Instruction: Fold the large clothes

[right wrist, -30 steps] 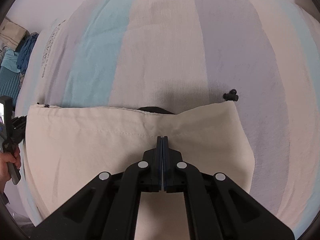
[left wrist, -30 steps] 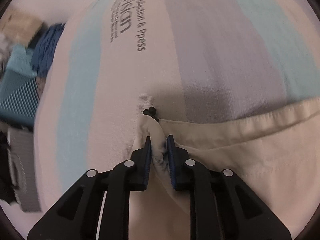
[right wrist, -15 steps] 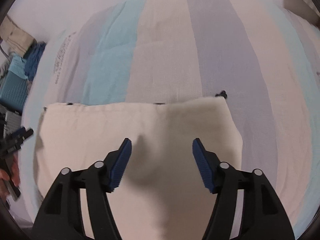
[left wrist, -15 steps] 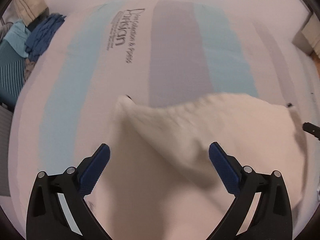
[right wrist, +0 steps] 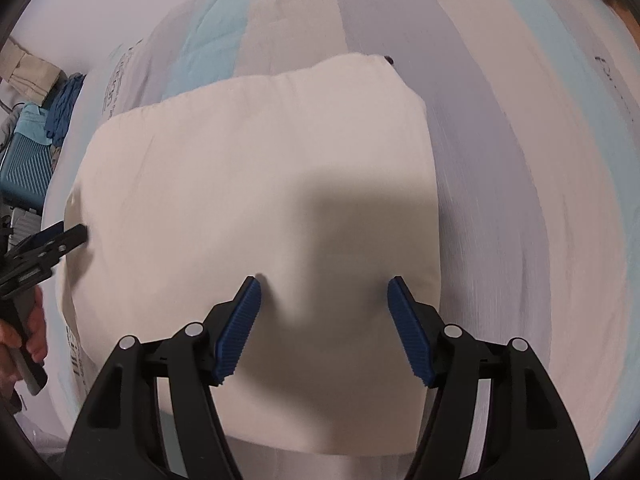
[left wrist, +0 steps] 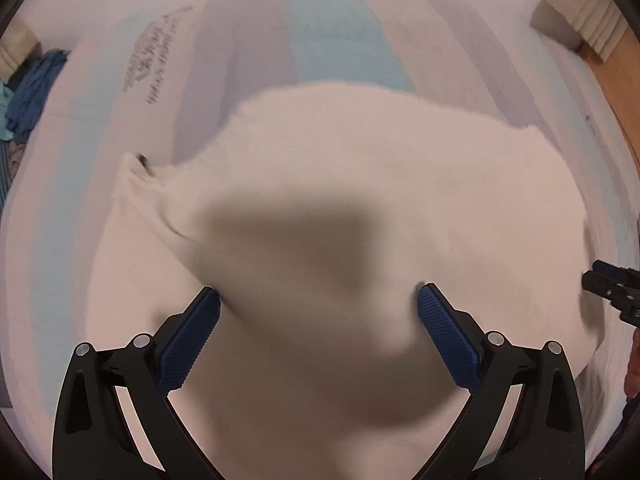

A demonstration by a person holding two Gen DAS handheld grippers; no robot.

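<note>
Left wrist view — my left gripper (left wrist: 318,320) stands wide with nothing pinched, having let go the corner it held a second ago. Cream garment (left wrist: 360,208) lies folded at frame centre on the striped bedcover (left wrist: 332,28). Right gripper (right wrist: 324,320), jaws opening, empty too — fold dropped, next one due. Far left: teal ribbed bin (right wrist: 24,168), contents unclear; blue clothes (right wrist: 64,100) heaped beside it.

The folded garment (right wrist: 256,184) lies on the striped sheet (right wrist: 500,160), clothes pile (right wrist: 64,100) far left.
</note>
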